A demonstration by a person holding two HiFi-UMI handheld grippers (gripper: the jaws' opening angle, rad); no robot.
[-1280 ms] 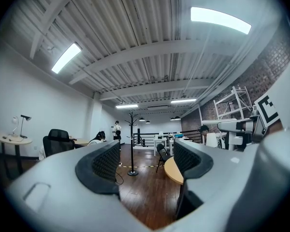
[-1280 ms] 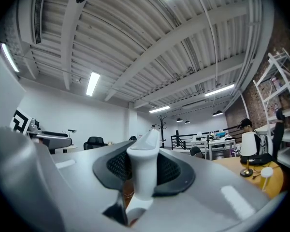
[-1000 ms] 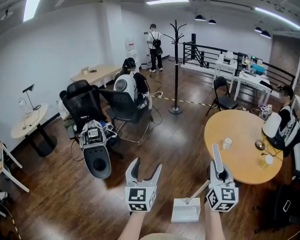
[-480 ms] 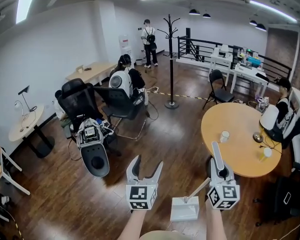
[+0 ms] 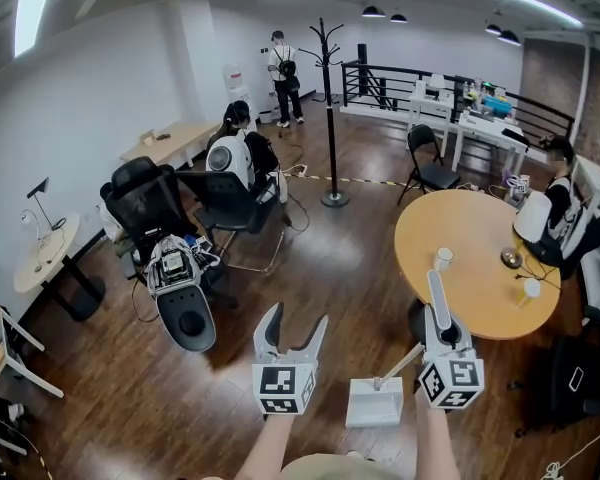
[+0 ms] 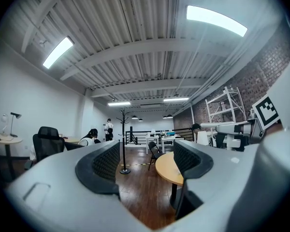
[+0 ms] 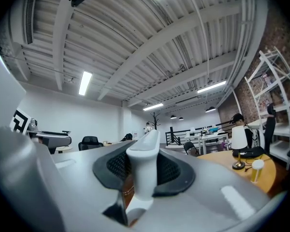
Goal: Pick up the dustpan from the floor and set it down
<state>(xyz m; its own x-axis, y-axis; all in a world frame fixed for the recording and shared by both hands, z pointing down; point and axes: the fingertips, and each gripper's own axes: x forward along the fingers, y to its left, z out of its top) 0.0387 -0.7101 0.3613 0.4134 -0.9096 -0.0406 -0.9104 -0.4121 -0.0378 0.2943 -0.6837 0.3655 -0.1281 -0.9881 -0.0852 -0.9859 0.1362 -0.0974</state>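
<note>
Over on the left, a black office chair (image 5: 150,193) stands on the dark wood floor (image 5: 100,398). Next comes the left gripper (image 5: 295,324), held level. Its jaws are part-way apart, with nothing between them but the room beyond. Just to its right hangs the white dustpan (image 5: 374,405), low between the two grippers and, as far as I can tell from here, clear of the floor. Its long handle (image 7: 144,163) runs up and to the right into the right gripper (image 5: 442,330). That gripper's jaws are clamped tight on the handle, whose end pokes out past the fingertips. Beyond that sits the round wooden table (image 5: 475,288).
</note>
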